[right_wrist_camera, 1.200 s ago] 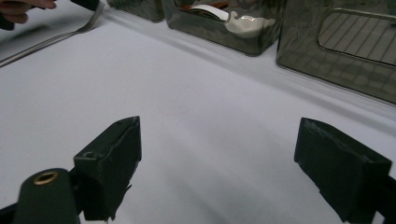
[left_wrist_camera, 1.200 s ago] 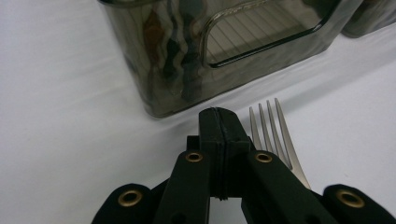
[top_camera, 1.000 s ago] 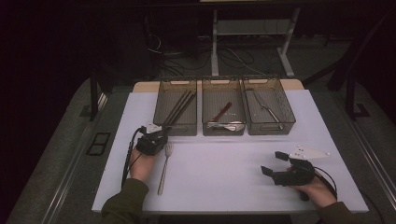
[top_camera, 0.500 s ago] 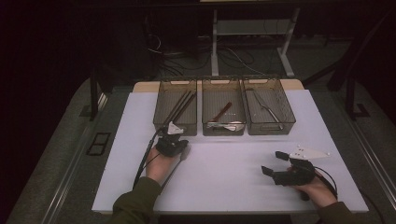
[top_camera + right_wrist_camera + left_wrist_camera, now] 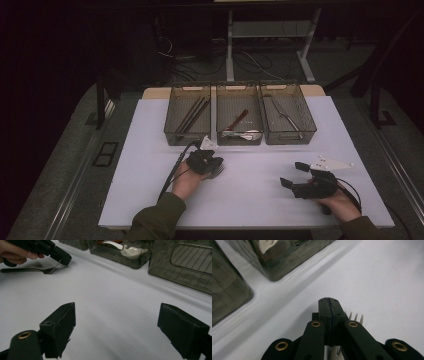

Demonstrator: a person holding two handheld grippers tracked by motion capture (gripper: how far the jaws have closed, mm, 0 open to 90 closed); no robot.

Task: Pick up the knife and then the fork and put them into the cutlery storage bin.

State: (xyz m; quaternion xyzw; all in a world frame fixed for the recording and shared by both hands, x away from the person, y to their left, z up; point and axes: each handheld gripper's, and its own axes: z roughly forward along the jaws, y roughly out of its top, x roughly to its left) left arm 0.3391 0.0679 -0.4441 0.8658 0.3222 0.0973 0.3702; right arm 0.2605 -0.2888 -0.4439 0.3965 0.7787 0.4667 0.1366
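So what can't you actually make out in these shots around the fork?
- Fork: in the left gripper view the left gripper covers all but the tine tips; in the high view the hand hides the handle.
- Dark sticks in the left bin: too small and dim to identify.

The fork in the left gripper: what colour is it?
Silvery metal fork, seen best in the right gripper view.

We count three smoked plastic bins (image 5: 239, 136) in a row at the back of one white table (image 5: 150, 165). On the table lies one fork (image 5: 30, 270). Two grippers are in hand — a left gripper (image 5: 206, 161) and a right gripper (image 5: 295, 175) — one per hand, so two hands.
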